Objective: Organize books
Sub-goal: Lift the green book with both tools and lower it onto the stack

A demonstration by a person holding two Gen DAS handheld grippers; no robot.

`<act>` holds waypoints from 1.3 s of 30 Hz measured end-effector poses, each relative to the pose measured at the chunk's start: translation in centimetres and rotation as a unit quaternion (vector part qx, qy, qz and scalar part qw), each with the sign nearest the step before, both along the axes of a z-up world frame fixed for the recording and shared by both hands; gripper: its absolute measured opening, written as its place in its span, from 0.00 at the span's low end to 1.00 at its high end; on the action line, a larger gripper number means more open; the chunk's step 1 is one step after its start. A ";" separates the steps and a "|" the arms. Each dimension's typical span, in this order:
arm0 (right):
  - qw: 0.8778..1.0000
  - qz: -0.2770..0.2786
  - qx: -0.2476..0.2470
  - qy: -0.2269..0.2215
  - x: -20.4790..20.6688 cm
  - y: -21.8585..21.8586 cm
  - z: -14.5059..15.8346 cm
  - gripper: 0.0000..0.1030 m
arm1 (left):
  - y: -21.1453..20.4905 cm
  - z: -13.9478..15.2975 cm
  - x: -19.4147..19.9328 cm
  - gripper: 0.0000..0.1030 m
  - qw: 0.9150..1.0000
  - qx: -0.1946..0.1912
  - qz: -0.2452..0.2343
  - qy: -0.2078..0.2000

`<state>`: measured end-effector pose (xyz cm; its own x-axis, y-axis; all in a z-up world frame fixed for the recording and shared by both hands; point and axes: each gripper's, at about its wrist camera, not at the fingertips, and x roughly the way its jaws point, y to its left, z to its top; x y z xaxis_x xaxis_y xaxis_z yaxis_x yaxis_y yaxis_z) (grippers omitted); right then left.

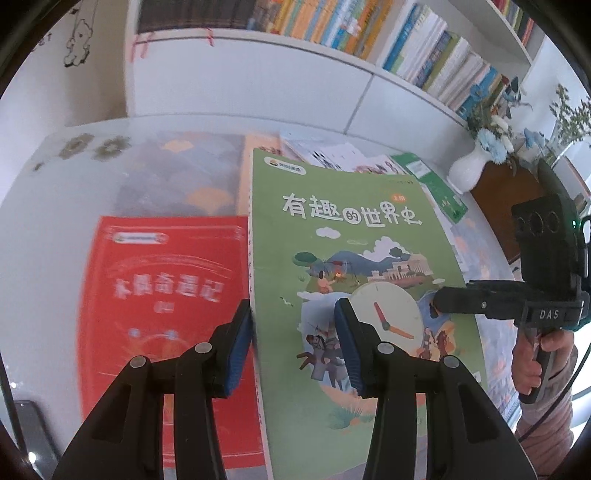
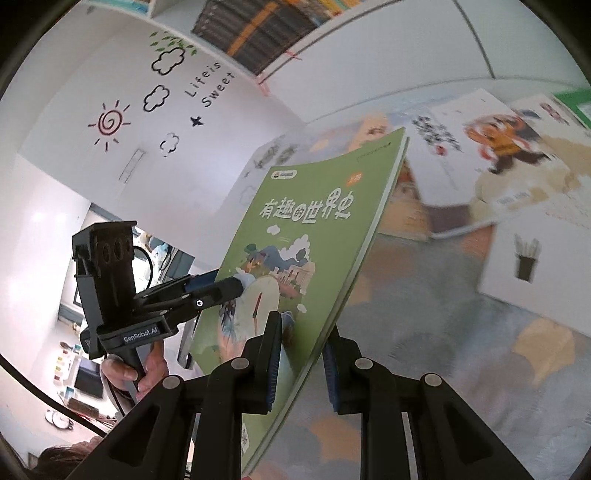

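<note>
A green picture book with white Chinese title and a clock on its cover is lifted off the table and tilted. My left gripper straddles its spine edge, jaws wide, one pad on each side. My right gripper straddles the opposite edge the same way; it shows in the left wrist view at the book's right side. A red book lies flat on the table under the green one's left.
More books lie spread on the patterned table mat behind and to the right. A white bookshelf full of books stands at the back. A white vase with flowers stands at the right.
</note>
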<state>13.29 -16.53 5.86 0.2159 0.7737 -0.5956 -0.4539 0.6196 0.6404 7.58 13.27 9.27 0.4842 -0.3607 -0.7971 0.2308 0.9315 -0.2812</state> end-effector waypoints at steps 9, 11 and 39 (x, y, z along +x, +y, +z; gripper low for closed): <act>0.999 0.027 0.008 -0.032 0.4 5.8 1.2 0.20 | 5.9 1.3 -0.1 0.42 0.999 -0.001 0.044 -0.024; 0.999 0.034 0.007 -0.034 0.8 7.4 0.9 0.20 | 7.1 1.1 -0.2 0.42 0.998 0.004 0.055 -0.031; 1.000 0.024 -0.009 -0.004 1.9 13.5 -5.9 0.21 | 10.2 -4.5 0.6 0.43 0.998 0.032 0.058 0.000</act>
